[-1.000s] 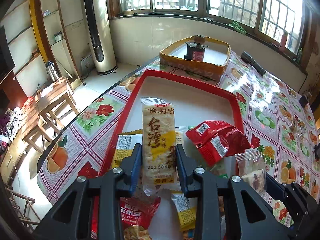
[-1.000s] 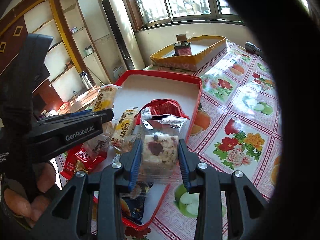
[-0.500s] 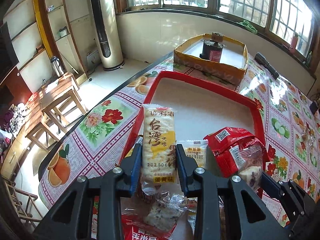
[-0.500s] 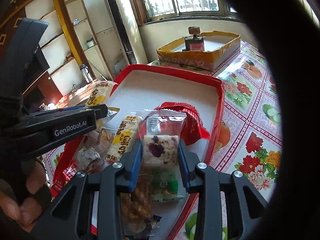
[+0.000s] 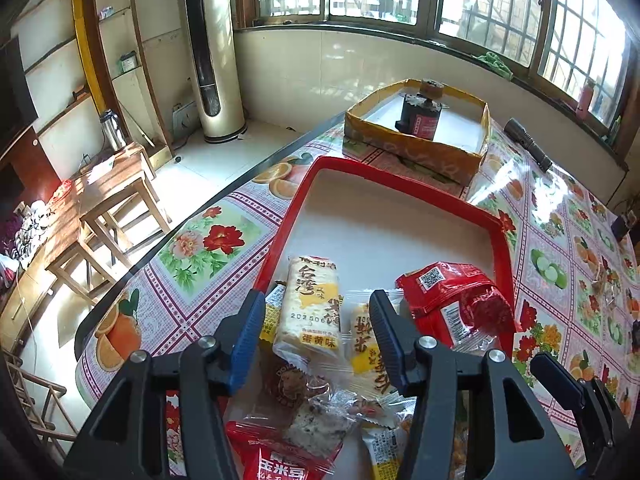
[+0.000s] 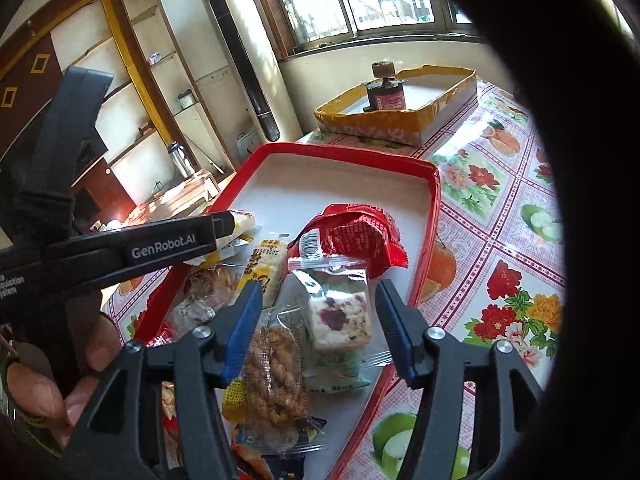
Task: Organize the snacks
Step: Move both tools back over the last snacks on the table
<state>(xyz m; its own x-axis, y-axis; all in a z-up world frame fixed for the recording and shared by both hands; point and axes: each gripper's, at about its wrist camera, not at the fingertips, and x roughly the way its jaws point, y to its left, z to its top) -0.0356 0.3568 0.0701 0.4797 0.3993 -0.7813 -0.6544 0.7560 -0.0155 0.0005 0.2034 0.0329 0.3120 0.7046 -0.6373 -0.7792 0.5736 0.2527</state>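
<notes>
- Left gripper (image 5: 316,320), lower centre of left wrist view: jaws apart, just been opening; cream cracker pack (image 5: 312,308) lies between them, loose, pads not pressing it.
- Cracker pack rests in red tray (image 5: 404,188), near end, on top of other snacks; yellow snack bar (image 5: 366,344) just beside it on the right, red packet (image 5: 452,304) further right.
- Right gripper (image 6: 318,312), lower centre of right wrist view: jaws apart, just been opening; clear-wrapped white cake with purple spots (image 6: 340,316) lies between them, released, on the snack pile in the tray.
- Fried twist snack bag (image 6: 276,376) lower left of the cake, under the left jaw.
- Tray sits on bench with flower-and-fruit cloth (image 6: 496,240).
- Yellow cardboard box (image 5: 416,144) behind tray, upper centre, dark jar (image 5: 420,116) inside.
- Person's fingers (image 6: 48,388) at left edge of right wrist view.
</notes>
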